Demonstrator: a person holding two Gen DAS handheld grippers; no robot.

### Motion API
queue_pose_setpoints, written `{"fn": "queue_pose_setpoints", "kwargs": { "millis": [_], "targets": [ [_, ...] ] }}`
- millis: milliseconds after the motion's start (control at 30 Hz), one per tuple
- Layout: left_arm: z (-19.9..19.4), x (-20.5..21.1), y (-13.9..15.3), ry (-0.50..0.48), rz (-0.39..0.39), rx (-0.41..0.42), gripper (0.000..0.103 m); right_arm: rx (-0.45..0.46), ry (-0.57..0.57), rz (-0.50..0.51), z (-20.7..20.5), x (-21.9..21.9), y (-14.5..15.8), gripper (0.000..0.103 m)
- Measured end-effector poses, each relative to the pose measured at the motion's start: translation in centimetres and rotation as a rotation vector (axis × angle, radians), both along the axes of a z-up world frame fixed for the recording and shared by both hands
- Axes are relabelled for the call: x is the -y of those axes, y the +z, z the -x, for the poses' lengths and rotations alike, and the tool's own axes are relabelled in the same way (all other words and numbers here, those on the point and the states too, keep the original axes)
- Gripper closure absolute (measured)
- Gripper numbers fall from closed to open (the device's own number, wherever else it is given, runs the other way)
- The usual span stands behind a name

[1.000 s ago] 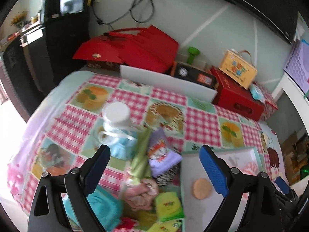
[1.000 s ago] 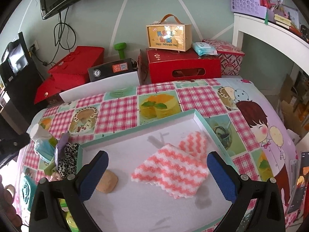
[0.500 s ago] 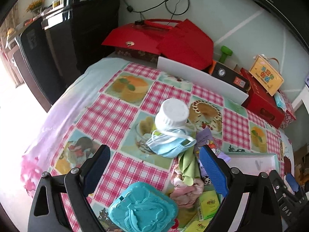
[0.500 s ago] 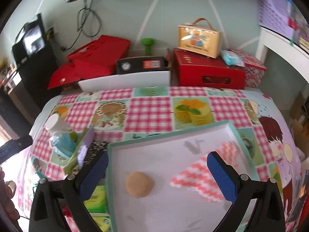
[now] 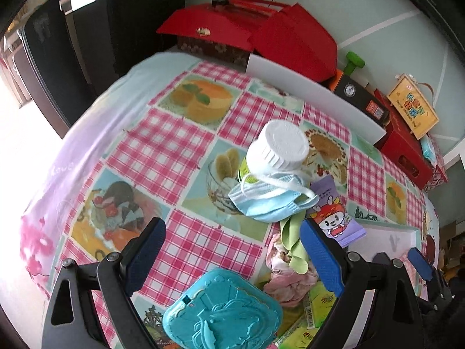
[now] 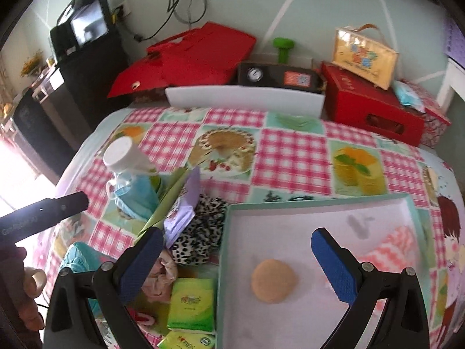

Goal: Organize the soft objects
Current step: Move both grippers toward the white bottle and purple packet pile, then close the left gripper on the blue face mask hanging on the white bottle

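A pile of soft items lies on the checked tablecloth: a blue face mask (image 5: 270, 200) draped against a white-capped bottle (image 5: 279, 149), a green cloth strip (image 5: 292, 241), a pink crumpled cloth (image 5: 286, 276), a leopard-print fabric (image 6: 197, 238) and green tissue packs (image 6: 191, 305). My left gripper (image 5: 232, 256) hovers open over the cloth just left of the pile, empty. My right gripper (image 6: 235, 261) is open over the left edge of the white tray (image 6: 319, 203), which holds a tan round puff (image 6: 274, 280) and a pink-white zigzag cloth (image 6: 389, 250).
A teal embossed case (image 5: 223, 317) lies near the front edge under the left gripper. A purple snack packet (image 5: 334, 218) leans in the pile. Red boxes (image 6: 369, 107), a white board (image 6: 244, 99) and a black cabinet (image 6: 84, 67) line the back. A hand (image 6: 26, 285) shows at left.
The left gripper has swung left and closer, so the bottle and mask now sit centre-right. The right gripper has shifted left, from over the zigzag cloth to the tray's left edge.
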State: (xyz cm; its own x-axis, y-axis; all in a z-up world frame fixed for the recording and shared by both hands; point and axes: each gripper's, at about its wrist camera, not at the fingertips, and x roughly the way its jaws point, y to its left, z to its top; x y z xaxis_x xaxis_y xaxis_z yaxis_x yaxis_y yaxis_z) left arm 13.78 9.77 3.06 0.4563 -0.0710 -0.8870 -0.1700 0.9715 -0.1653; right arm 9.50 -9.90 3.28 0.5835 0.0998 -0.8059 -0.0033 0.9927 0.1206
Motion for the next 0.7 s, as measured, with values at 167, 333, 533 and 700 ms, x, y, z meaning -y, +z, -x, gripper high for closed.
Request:
{"fn": "queue_pose_setpoints", "kwargs": {
  "millis": [167, 333, 533, 700],
  "targets": [
    [-0.9, 0.2, -0.8, 0.01, 0.01, -0.019, 0.01, -0.018, 0.054, -0.019, -1.1, -1.2, -1.0, 0.009],
    [-1.8, 1.6, -0.7, -0.005, -0.018, -0.018, 0.01, -0.016, 0.07, -0.044, -2.1, -1.8, -1.6, 0.02],
    [-3.2, 3.2, -1.0, -0.023, -0.037, -0.03, 0.01, -0.017, 0.086, -0.067, -3.4, -2.3, -2.1, 0.03],
    [-4.0, 3.0, -1.2, 0.012, -0.031, -0.035, 0.01, -0.017, 0.11, -0.088, -4.0, -2.7, -2.3, 0.041]
  ]
}}
